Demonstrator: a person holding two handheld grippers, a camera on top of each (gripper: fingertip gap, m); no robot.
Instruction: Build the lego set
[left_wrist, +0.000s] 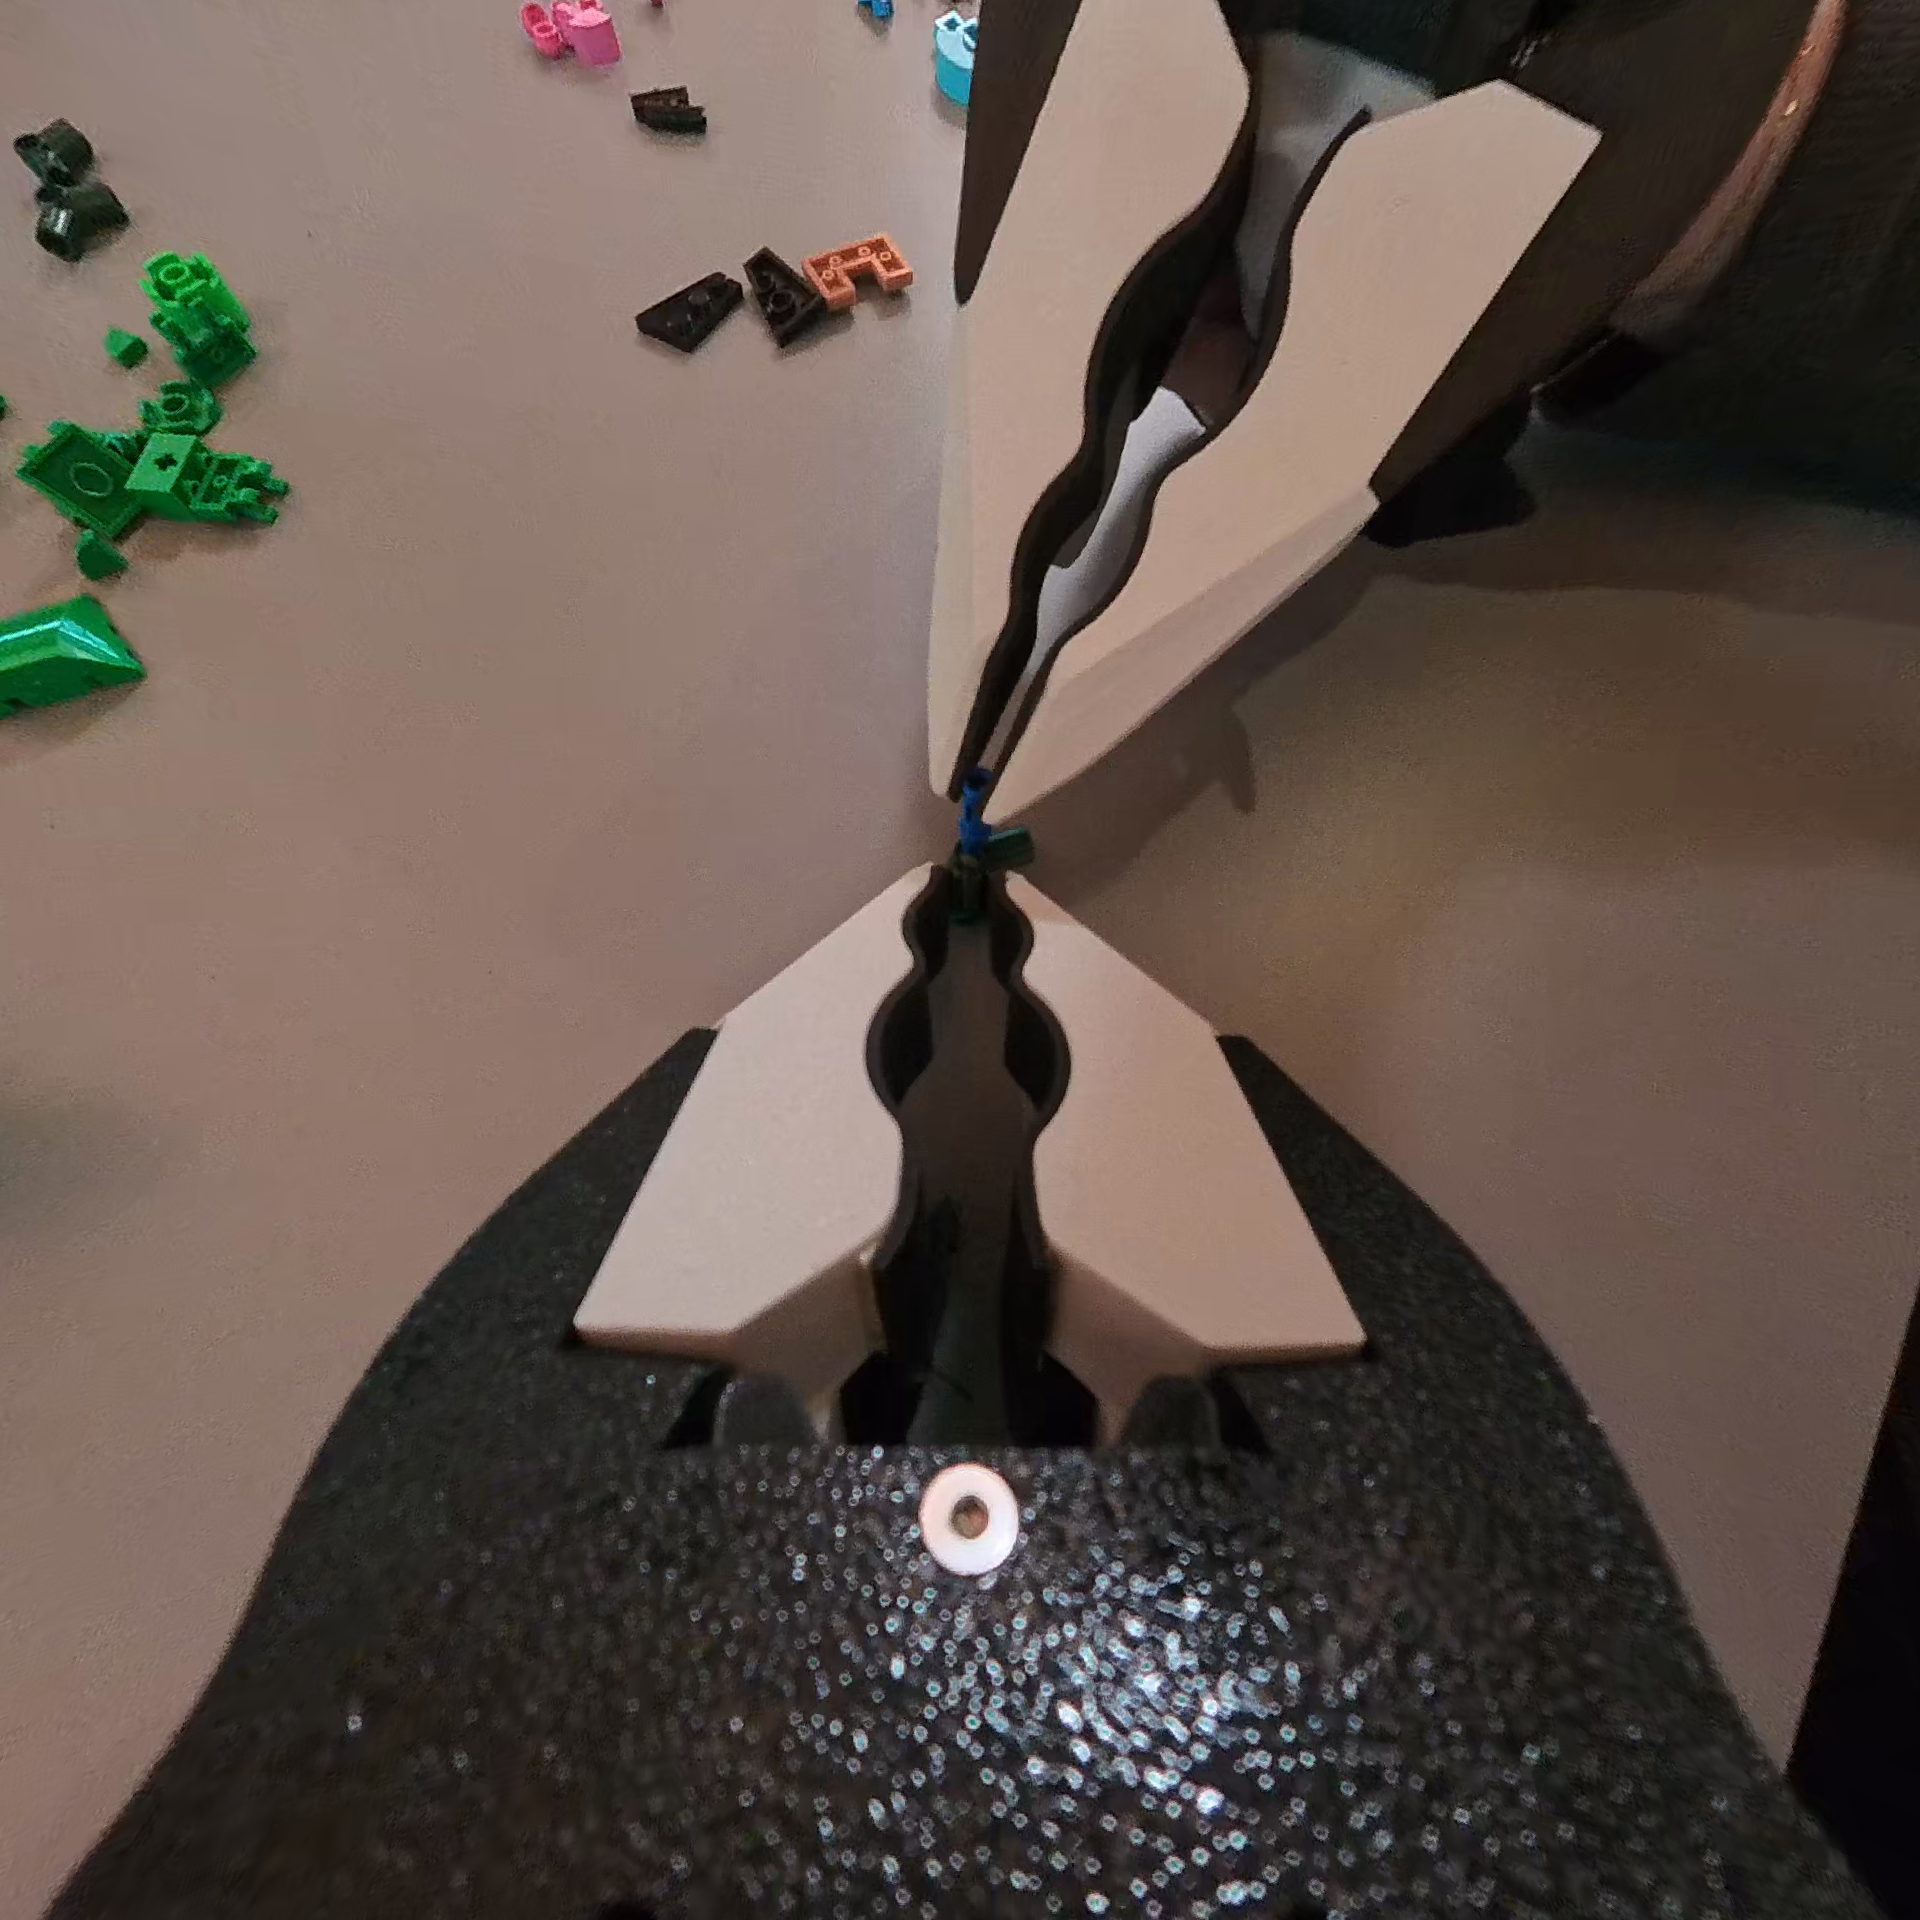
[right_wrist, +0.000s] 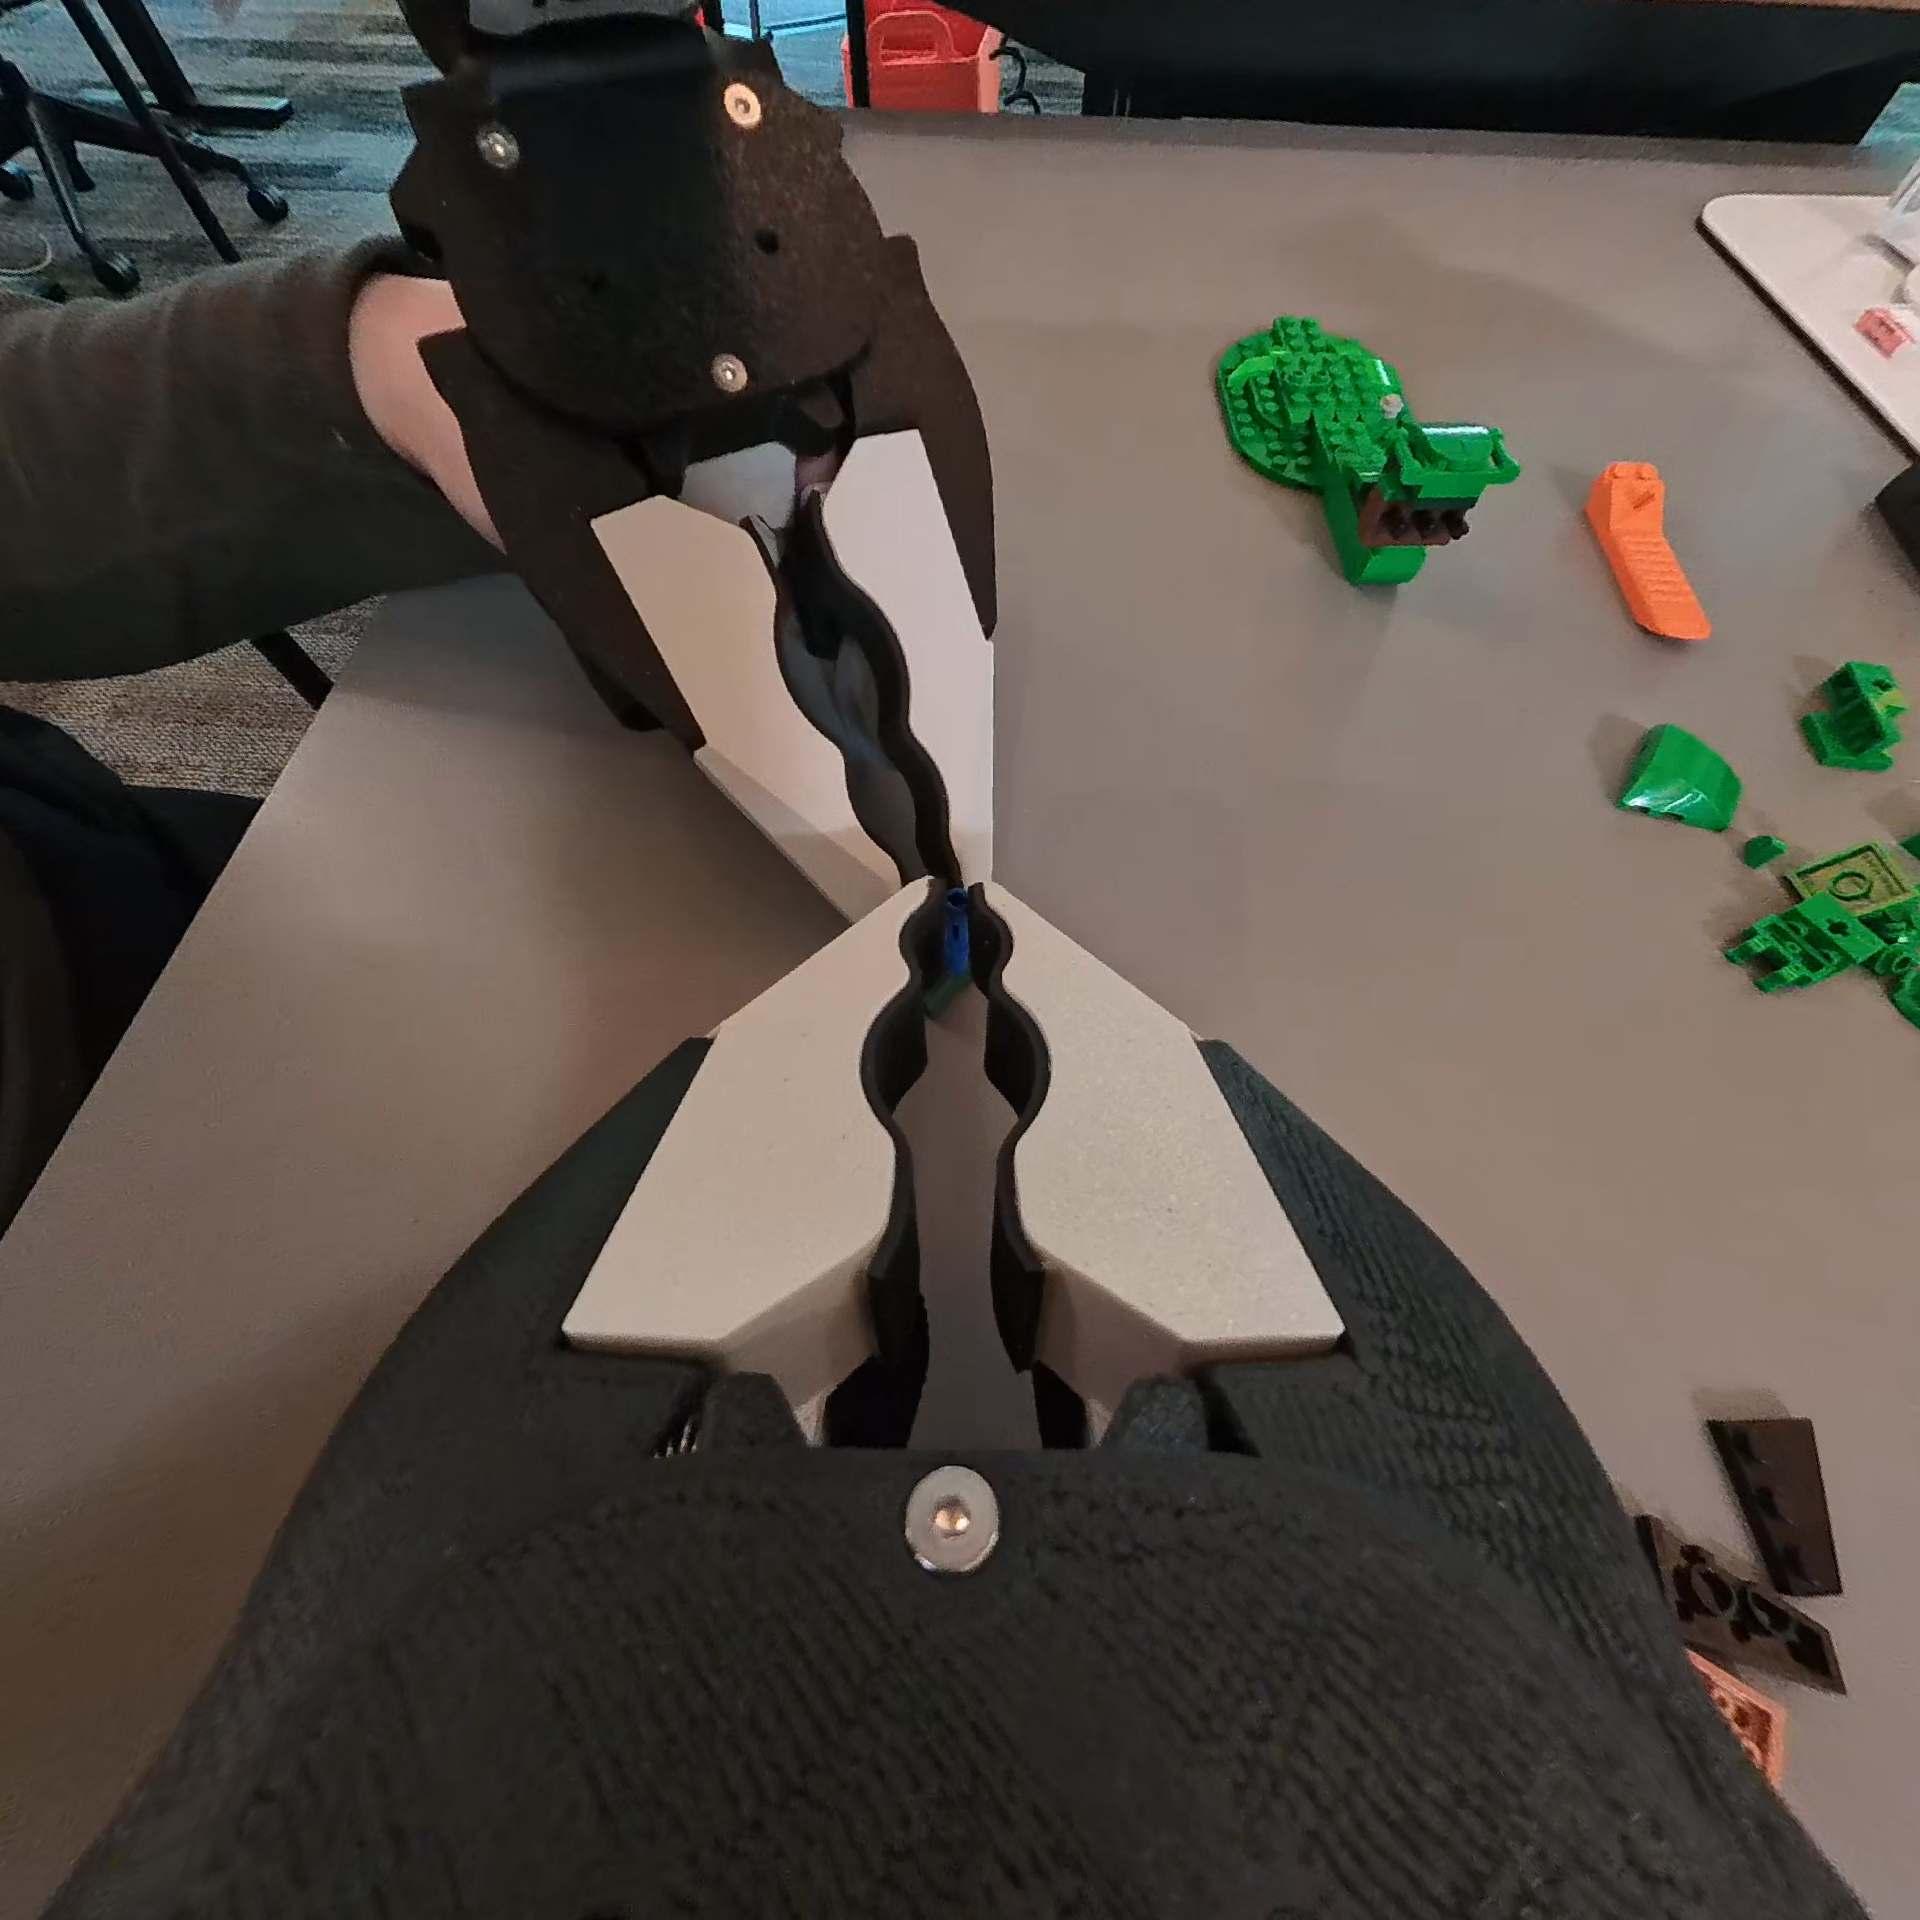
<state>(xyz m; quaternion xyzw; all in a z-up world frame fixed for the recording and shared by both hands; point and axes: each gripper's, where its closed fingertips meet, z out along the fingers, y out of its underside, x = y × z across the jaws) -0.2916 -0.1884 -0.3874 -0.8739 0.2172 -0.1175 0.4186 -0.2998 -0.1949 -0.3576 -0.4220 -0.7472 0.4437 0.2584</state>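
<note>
My left gripper and right gripper meet tip to tip above the grey table. The left is shut on a small dark green piece. The right is shut on a small blue pin, which also shows in the left wrist view, touching the dark green piece. In the left wrist view the right gripper comes down from above. In the right wrist view the left gripper reaches in from the far left. A green piece shows just below the pin.
A partly built green model, an orange brick separator and loose green pieces lie to the right. Black wedge plates, a coral plate and pink pieces lie farther off. The table edge is at left.
</note>
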